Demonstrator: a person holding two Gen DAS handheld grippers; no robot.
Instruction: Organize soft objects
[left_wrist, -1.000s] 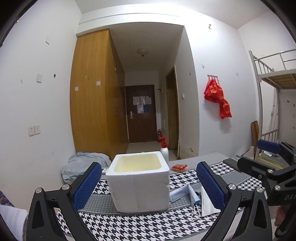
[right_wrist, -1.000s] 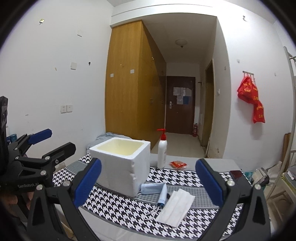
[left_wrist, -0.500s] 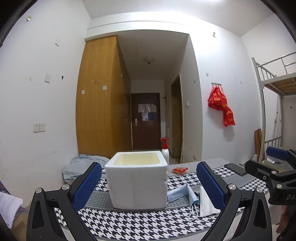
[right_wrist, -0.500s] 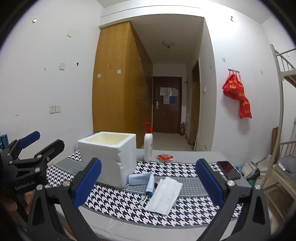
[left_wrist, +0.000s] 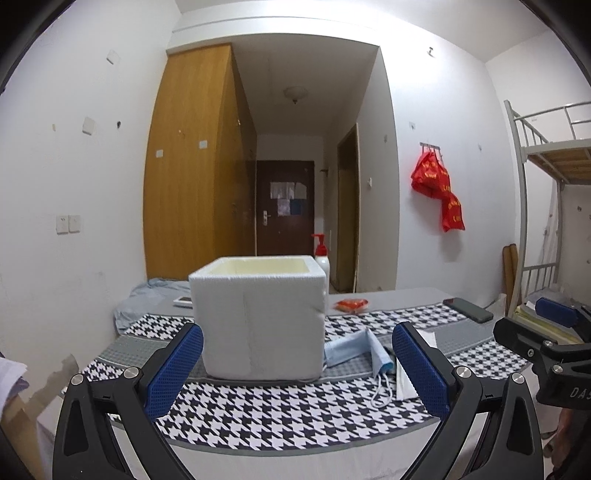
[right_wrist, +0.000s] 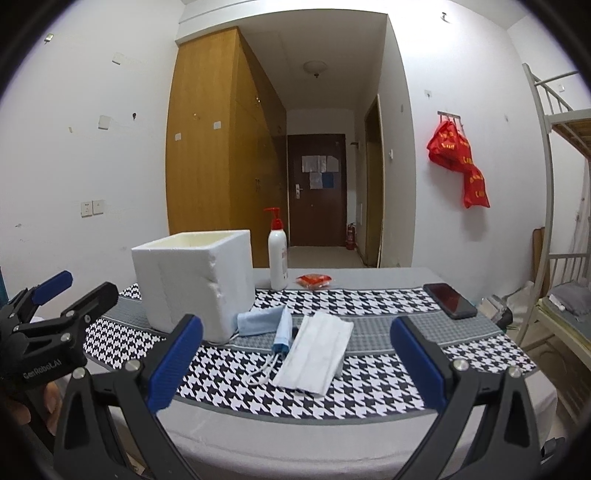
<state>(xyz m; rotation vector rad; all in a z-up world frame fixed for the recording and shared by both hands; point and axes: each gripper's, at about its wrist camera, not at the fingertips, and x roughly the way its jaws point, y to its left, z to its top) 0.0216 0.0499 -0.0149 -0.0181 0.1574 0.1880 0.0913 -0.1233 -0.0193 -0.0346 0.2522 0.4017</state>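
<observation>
A table (right_wrist: 369, 275) covered with a black-and-white houndstooth cloth (right_wrist: 369, 384) fills the lower part of both views. On the cloth stands a white foam box (right_wrist: 194, 280), open at the top; it is the landmark here. Just to the right of the box lies a light blue face mask (right_wrist: 260, 321), touching its lower corner, and beside it a second blue mask (right_wrist: 283, 330), folded narrow, with its ear loops toward the near edge. A white mask (right_wrist: 314, 356) lies flat to the right of these, further from the box. Behind the box, at its right, a white pump bottle (right_wrist: 277, 258) with a red top stands upright, and near it a small red packet (right_wrist: 314, 280). A dark phone (right_wrist: 448, 300) lies well to the right of the box.

The left gripper (left_wrist: 297, 365) is wide open and holds nothing; the box is in front of it. The right gripper (right_wrist: 295, 358) is also wide open and empty, above the near edge, in front of the masks.
</observation>
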